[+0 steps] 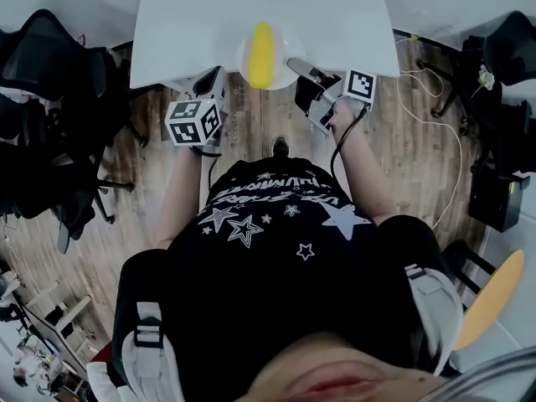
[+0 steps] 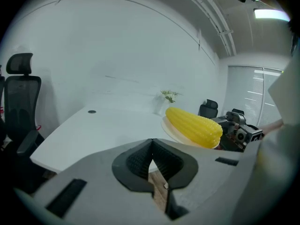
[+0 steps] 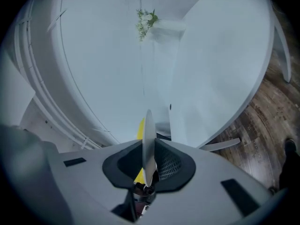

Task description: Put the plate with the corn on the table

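A yellow corn cob (image 1: 261, 53) lies on a white plate (image 1: 283, 74) at the front edge of the white table (image 1: 335, 15). My right gripper (image 1: 295, 62) is shut on the plate's right rim. In the right gripper view the rim (image 3: 148, 135) stands edge-on between the pads, with the corn (image 3: 139, 128) behind it. My left gripper (image 1: 216, 78) hangs left of the plate, in front of the table edge. It is shut with nothing between its pads (image 2: 140, 161). From the left gripper view the corn (image 2: 193, 125) and plate (image 2: 174, 134) lie to the right.
Black office chairs (image 1: 50, 65) crowd the floor on the left, one of them (image 2: 18, 93) beside the table. A white cable (image 1: 435, 124) loops over the wooden floor on the right. A small plant (image 2: 169, 95) stands at the table's far side.
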